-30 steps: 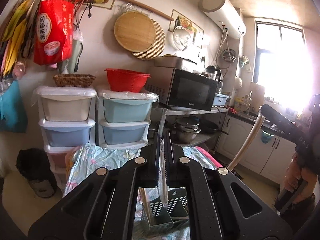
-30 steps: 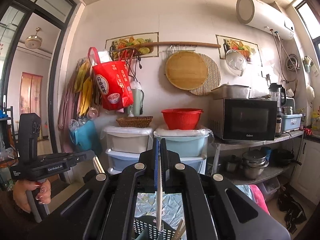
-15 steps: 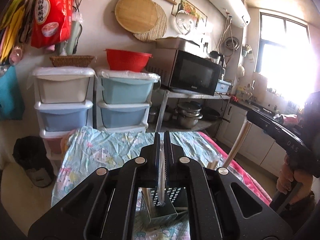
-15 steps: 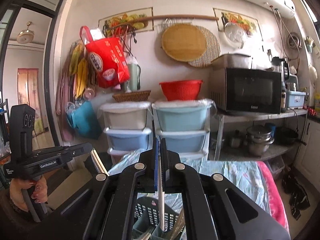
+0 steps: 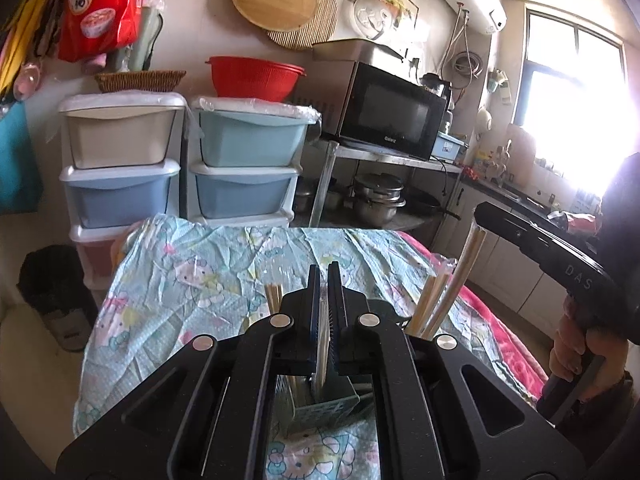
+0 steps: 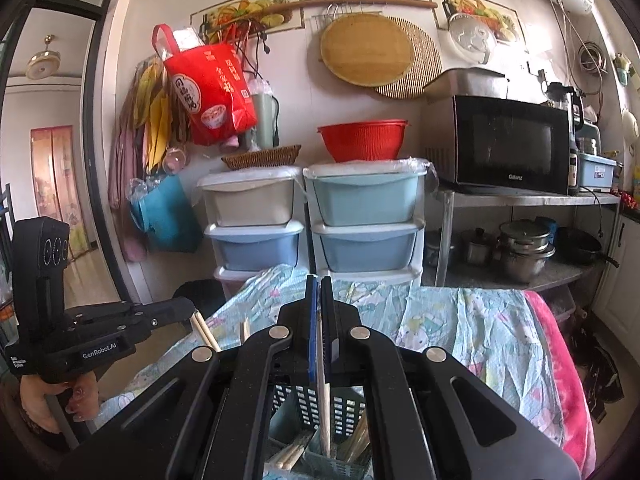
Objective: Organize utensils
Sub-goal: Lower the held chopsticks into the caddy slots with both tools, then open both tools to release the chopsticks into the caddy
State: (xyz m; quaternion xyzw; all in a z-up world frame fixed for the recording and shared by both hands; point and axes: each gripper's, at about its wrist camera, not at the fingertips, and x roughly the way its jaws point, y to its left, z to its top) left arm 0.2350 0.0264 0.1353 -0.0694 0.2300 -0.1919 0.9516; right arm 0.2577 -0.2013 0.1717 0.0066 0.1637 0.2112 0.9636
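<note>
My left claw (image 5: 324,280): clenched on a chopstick (image 5: 321,364)
My right claw (image 6: 319,288): clenched on a chopstick (image 6: 323,400)
Below both: basket (image 6: 344,404) on the counter (image 5: 200,272)

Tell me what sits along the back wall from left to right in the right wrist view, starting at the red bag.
Red bag → wicker basket → red colander → microwave → small blue bin.
</note>
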